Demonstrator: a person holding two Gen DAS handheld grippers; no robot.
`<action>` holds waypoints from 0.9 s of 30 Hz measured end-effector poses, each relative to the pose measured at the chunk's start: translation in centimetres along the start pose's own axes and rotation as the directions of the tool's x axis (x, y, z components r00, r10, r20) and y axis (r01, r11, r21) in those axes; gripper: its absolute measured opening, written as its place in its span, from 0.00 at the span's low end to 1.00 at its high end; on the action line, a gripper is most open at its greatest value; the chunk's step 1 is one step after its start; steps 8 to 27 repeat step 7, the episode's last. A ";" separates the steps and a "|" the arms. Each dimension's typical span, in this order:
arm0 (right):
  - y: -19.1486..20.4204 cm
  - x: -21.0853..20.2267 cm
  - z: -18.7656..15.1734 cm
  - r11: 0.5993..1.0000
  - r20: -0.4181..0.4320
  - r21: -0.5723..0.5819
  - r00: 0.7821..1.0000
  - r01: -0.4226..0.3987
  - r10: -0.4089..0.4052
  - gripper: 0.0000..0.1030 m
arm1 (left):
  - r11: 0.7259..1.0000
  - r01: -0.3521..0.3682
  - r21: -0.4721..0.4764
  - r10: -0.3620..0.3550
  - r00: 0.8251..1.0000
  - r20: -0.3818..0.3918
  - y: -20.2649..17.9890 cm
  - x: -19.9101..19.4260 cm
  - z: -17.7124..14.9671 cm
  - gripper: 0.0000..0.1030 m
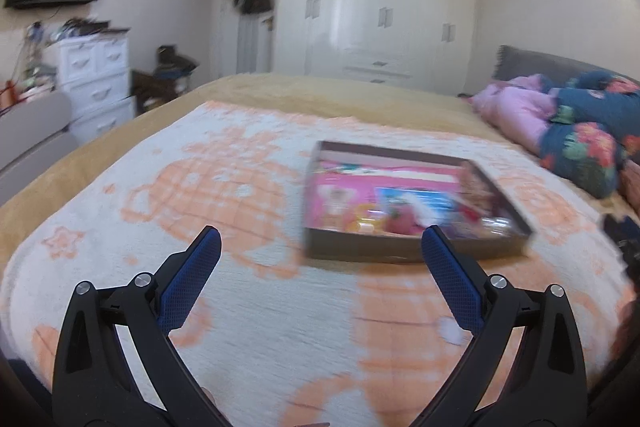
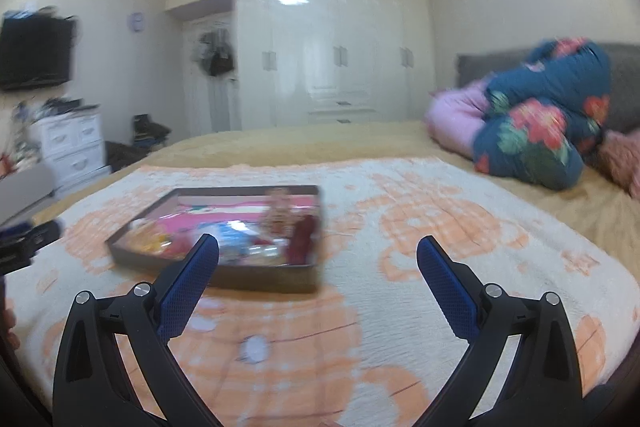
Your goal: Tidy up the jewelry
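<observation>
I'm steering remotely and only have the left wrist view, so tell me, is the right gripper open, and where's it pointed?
Observer: The right gripper is open, with nothing between its blue pads. It points at the blanket just right of the shallow box.
Operator: Does anything lie loose on the blanket near it?
Observer: Only a small pale round spot shows ahead of that gripper; I cannot tell whether it is an object or the print.
Operator: Can you make out the jewelry from there?
Observer: No. The box contents are blurred; only a dark red shape near its right wall stands out.
</observation>
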State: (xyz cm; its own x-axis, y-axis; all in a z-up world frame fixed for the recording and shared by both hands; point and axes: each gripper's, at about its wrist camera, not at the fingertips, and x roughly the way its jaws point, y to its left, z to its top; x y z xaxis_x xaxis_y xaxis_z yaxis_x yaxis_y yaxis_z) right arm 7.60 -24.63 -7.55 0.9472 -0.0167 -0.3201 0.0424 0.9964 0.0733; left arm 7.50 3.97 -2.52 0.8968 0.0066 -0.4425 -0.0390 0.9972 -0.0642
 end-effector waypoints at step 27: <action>-10.8 13.0 1.8 0.952 -0.384 -0.041 0.875 0.304 -0.296 0.94 | 0.964 -0.252 -0.089 0.229 0.950 -0.212 11.2 10.3 3.5 0.89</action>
